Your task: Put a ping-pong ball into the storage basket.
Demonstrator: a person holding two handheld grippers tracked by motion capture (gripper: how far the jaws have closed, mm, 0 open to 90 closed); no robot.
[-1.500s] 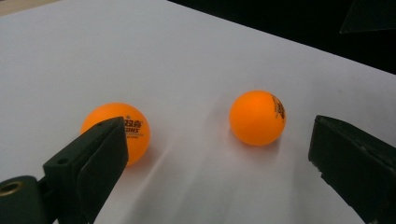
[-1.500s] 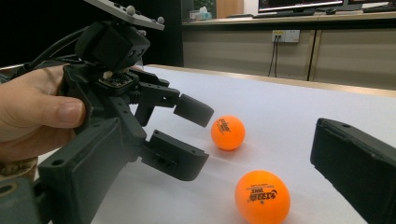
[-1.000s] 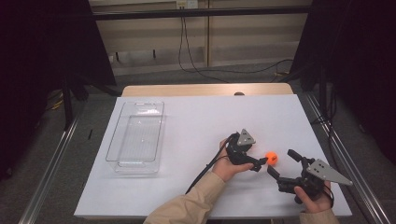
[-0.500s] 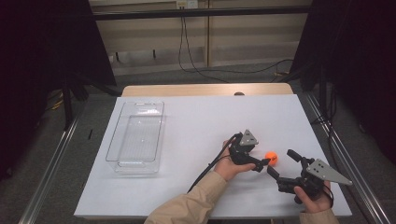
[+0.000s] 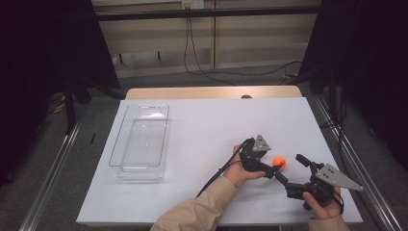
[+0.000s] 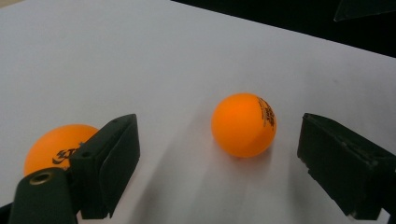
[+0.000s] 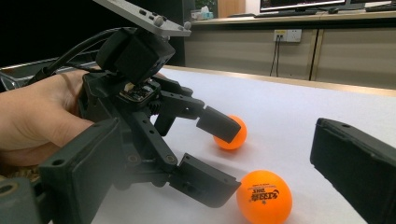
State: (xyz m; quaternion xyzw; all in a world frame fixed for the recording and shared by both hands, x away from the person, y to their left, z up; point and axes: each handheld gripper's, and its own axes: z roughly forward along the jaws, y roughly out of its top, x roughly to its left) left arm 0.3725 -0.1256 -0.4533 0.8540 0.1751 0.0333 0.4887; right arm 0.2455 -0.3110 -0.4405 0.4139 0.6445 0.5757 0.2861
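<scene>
The jaws of the left gripper (image 6: pixel 219 172) stood wide apart, and an orange ball (image 6: pixel 243 124) lay on the white table cover (image 6: pixel 140 60) between them, touching neither pad. A second orange ball (image 6: pixel 58 147) sat just outside the same gripper, partly hidden behind one of its jaws. The jaws of the right gripper (image 7: pixel 224 172) were also spread wide and held nothing.

Seen from the right gripper's camera, the left gripper (image 7: pixel 212 151) reached in from the side, held in a hand (image 7: pixel 37 121); the farther ball (image 7: pixel 229 132) lay between its two jaws, and the nearer ball (image 7: pixel 264 196) rested just beyond its lower jaw, inside the broad gap of the right gripper's own jaws.

From the high view, one orange ball (image 5: pixel 279 162) showed between the left gripper (image 5: pixel 270 169) and the right gripper (image 5: pixel 288 169), both close to it. A clear plastic tray (image 5: pixel 118 144) lay well apart from that ball, across the table cover (image 5: pixel 202 120), with nothing visible inside it.
</scene>
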